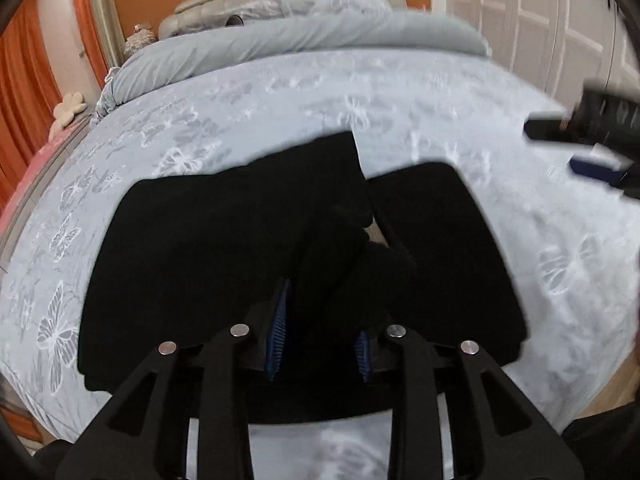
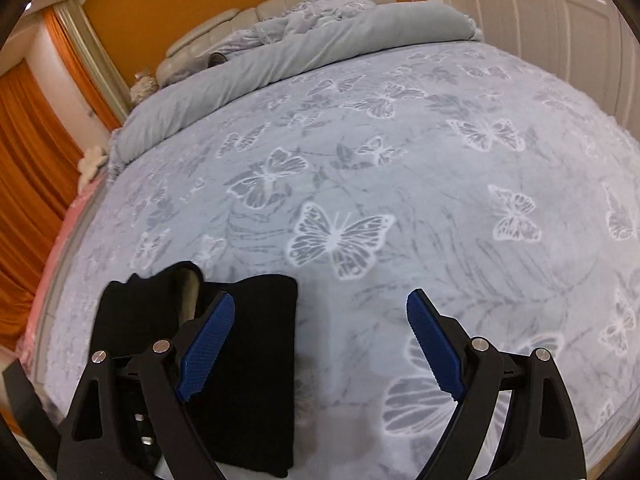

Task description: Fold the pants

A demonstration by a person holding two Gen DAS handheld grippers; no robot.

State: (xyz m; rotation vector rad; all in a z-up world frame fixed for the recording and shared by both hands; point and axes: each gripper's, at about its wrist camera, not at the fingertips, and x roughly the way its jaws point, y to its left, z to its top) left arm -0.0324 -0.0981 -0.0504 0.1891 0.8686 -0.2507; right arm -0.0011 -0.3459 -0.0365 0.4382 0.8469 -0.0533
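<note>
The black pants [image 1: 200,260] lie folded in layers on the bed near its front edge. My left gripper [image 1: 324,320] is closed on a raised bunch of the black fabric between its blue pads [image 1: 280,316], lifting it above the rest. My right gripper [image 2: 320,340] is open and empty above the bedspread, just right of the pants [image 2: 256,380]. It also shows blurred at the right edge of the left wrist view [image 1: 588,140].
The bed has a pale blue bedspread with butterflies [image 2: 400,160]. A rolled grey duvet [image 2: 280,60] and pillows lie at the headboard. White wardrobe doors [image 2: 540,20] stand at right, orange curtains [image 2: 28,140] at left.
</note>
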